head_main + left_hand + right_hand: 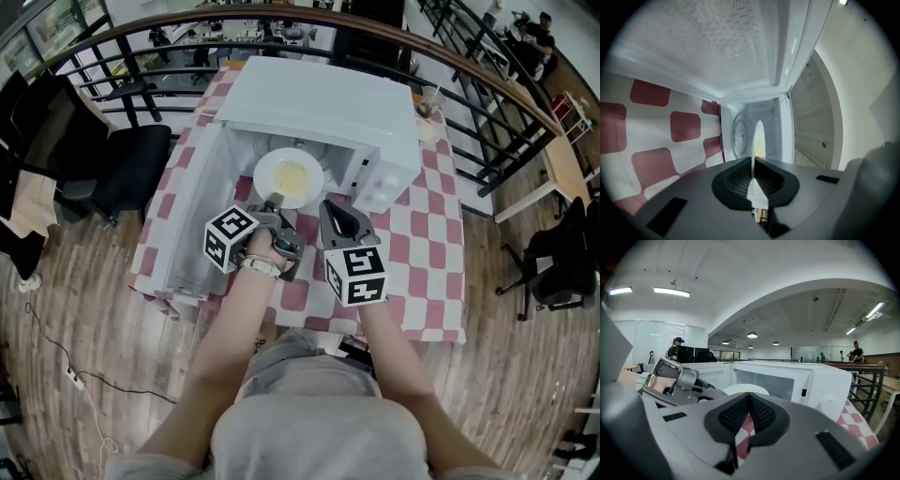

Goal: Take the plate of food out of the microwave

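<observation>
Left gripper (275, 199) clenched on near rim of plate of food (289, 176), plate level at the open mouth of the microwave (319, 108) (seen edge-on between the pads). Door (192, 216) swung wide to the left, close beside the left hand. Right gripper (330, 208) closed, empty, just right of plate over checked tablecloth (422, 244), open cloth below

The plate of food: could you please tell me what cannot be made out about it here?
Food: head view, too small; only a yellow patch.
Plate: left gripper view shows it edge-on, top hidden; the left gripper, shut on its rim, covers the near edge.
Right gripper view: the right gripper hides most of the plate.
Microwave controls: head view, too small to read.
</observation>
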The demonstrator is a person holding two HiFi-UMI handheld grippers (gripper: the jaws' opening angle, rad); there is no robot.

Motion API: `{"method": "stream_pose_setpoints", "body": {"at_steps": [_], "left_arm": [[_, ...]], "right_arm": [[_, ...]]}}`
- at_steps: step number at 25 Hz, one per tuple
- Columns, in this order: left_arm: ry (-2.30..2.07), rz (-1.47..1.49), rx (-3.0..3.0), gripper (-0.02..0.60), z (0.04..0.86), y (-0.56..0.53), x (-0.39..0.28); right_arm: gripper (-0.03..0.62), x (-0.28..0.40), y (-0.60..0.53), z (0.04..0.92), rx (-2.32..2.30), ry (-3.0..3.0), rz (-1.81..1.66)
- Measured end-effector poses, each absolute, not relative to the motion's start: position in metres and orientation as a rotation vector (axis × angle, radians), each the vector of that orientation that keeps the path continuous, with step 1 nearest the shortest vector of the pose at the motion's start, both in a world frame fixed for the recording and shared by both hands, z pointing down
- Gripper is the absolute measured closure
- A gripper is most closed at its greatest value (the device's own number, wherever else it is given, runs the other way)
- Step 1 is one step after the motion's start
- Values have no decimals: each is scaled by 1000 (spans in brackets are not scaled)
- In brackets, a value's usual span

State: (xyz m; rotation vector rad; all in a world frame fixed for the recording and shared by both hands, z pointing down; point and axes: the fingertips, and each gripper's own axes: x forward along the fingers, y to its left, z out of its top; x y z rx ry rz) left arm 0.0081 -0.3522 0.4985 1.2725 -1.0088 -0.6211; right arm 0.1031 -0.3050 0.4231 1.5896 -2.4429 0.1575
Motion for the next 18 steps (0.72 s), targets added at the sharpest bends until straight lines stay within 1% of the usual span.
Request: {"method": "stream_pose_setpoints", "body": {"at_steps": [12, 18], "left_arm": [[-998, -633, 1303, 571, 470, -323, 6], [-1038, -626, 1342, 571, 458, -309, 1]], "right_arm": [[569, 105, -283, 405, 1651, -2455, 153], [569, 104, -272, 394, 1669, -2458, 97]]}}
